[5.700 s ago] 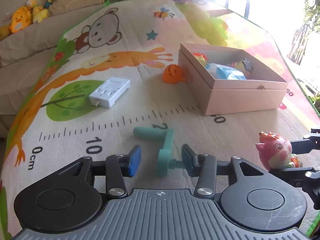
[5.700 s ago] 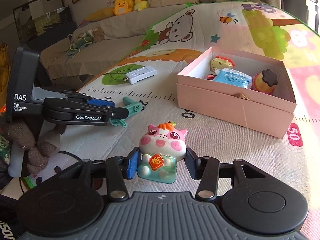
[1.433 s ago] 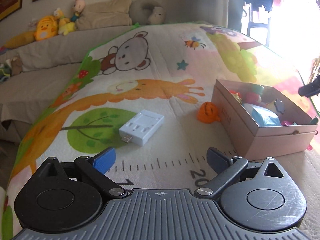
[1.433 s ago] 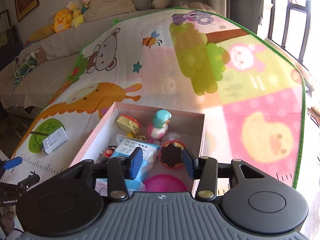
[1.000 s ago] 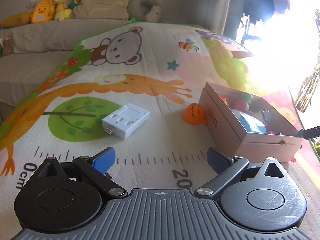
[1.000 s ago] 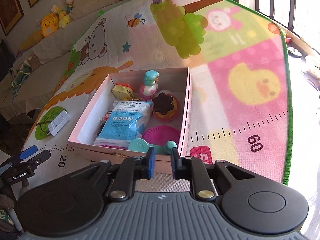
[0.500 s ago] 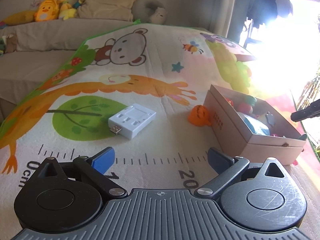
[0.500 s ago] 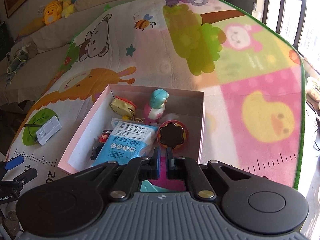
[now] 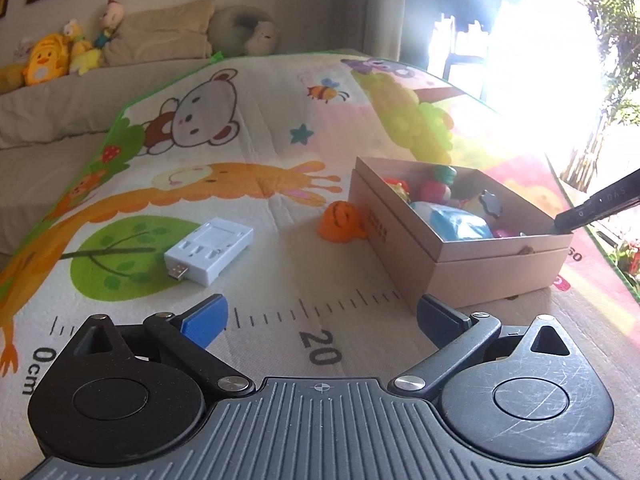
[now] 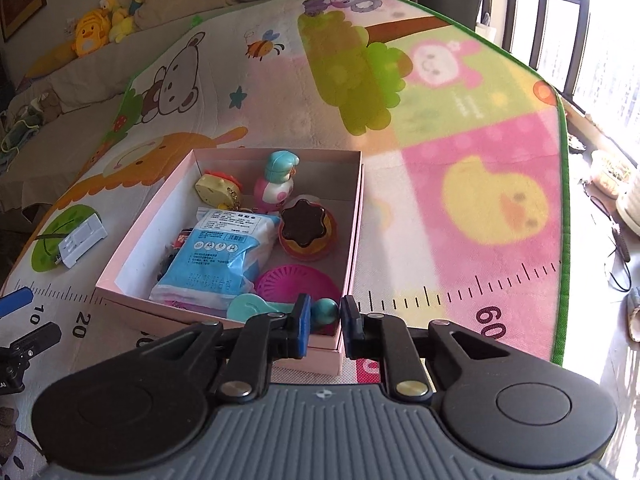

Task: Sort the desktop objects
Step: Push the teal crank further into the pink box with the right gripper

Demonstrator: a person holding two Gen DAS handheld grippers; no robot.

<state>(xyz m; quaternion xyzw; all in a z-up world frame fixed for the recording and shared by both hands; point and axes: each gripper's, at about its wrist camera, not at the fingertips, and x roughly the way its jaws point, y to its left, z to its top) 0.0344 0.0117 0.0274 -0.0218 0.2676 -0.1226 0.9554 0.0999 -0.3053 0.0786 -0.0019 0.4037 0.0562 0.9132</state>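
Note:
An open pink box [image 9: 472,268] [image 10: 132,240] holds a blue packet [image 10: 216,256], a penguin figure [image 10: 276,184], a pudding toy [image 10: 306,232], a magenta disc [image 10: 296,280] and a teal crank [image 10: 252,306]. My right gripper [image 10: 325,318] hovers over the box's near corner. Its jaws are opening to a narrow gap with the crank's round end showing between them, and no grip is evident. My left gripper [image 9: 322,314] stands wide open and empty over the ruler marks. A white USB charger [image 9: 210,248] [image 10: 78,242] and an orange toy [image 9: 340,222] lie on the mat.
The printed play mat [image 9: 240,152] covers the surface, green-edged at the right [image 10: 562,200]. Plush toys [image 9: 44,58] and cushions line the sofa behind. Strong window glare washes out the right of the left wrist view. The left gripper's tips [image 10: 24,318] show at the lower left of the right wrist view.
The right gripper's fingers, nearly together half a second ago, now show a small gap, and it has drawn back to the box's near corner. The left gripper stays open, with little shift.

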